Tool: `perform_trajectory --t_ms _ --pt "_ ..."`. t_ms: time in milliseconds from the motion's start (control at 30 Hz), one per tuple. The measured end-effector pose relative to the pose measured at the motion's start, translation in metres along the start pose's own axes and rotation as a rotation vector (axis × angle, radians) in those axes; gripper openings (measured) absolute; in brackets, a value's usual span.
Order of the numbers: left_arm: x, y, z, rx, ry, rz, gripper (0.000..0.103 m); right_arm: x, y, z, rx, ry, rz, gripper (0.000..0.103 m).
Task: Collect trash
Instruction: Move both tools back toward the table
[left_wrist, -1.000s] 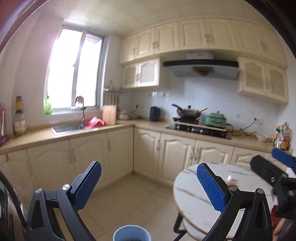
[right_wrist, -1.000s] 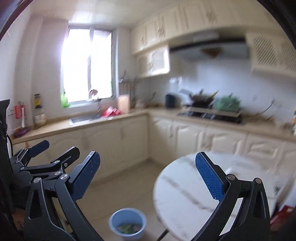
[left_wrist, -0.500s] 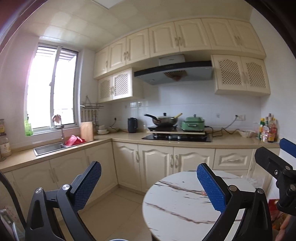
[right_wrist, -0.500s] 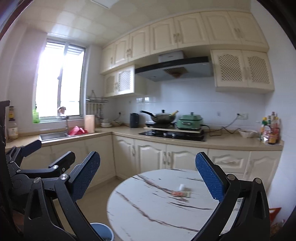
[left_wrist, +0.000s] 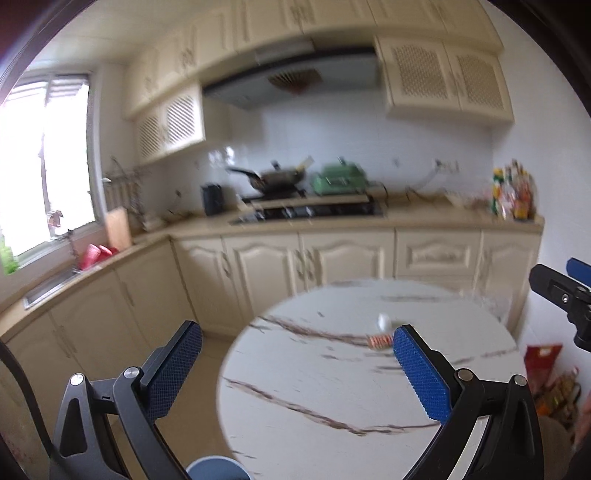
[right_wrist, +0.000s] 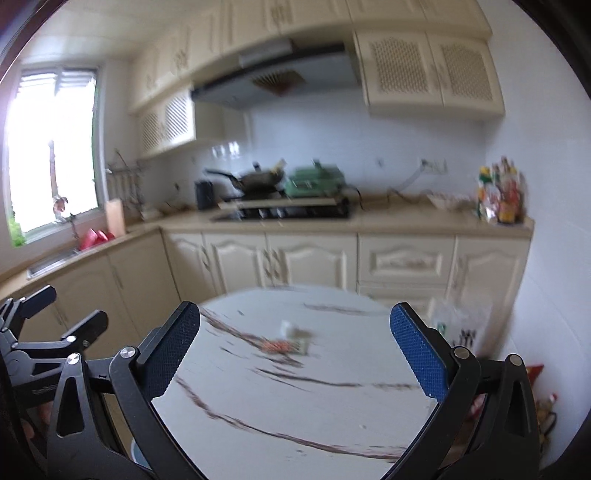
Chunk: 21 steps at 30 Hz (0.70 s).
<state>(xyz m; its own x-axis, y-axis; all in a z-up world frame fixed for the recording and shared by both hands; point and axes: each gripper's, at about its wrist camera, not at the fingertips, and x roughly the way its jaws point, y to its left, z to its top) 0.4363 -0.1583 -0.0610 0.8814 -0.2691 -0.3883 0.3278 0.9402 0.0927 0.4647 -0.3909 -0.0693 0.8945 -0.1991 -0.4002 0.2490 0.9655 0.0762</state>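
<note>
Both views were pretty smeared, so take the small stuff with a grain of salt. From my end the round marble table (right_wrist: 295, 398) filled most of the lower frame, its near edge curving right under both grippers. To its left there was open tan floor (left_wrist: 207, 354) running up to the cream base cabinets (right_wrist: 306, 258) that wrap the corner under the counter. On the far right the table's rim sat close to the white wall, with some red and orange packaging (left_wrist: 543, 358) on the floor down there, so that side looked tight.

The trash was out near the middle of the table: a small orange-striped wrapper (right_wrist: 280, 346) lying flat with a little white piece (right_wrist: 287, 326) just behind it. I couldn't tell what the white piece was. A blue bin (left_wrist: 216, 469) poked in at the bottom edge of the left view, on the floor beside the table's near-left rim.

My left gripper (left_wrist: 295, 369) had its blue pads spread wide, nothing between them, hanging above the table's near-left part. My right gripper (right_wrist: 295, 354) was just as wide apart and empty, with the wrapper sitting in the gap in view but well ahead of the tips, not touching.
</note>
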Motion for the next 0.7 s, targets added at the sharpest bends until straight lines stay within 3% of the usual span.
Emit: perform_trajectory --t_ms 167,300,567,700 --pt "0.094 -0.025 0.025 0.007 0.172 -0.164 0.102 0.061 -0.027 -0.02 0.013 0.129 -0.028 0.103" --pt "0.173 -0.046 0.038 0.014 0.296 -0.252 0.102 0.106 -0.045 -0.033 0.028 0.216 -0.024 0.103" --pt "0.282 -0.076 0.057 0.118 0.437 -0.37 0.102 0.196 -0.076 -0.049 0.059 0.387 0.01 0.103" --pt "0.324 -0.087 0.067 0.164 0.472 -0.408 0.1 0.223 -0.087 -0.053 0.065 0.425 0.021 0.103"
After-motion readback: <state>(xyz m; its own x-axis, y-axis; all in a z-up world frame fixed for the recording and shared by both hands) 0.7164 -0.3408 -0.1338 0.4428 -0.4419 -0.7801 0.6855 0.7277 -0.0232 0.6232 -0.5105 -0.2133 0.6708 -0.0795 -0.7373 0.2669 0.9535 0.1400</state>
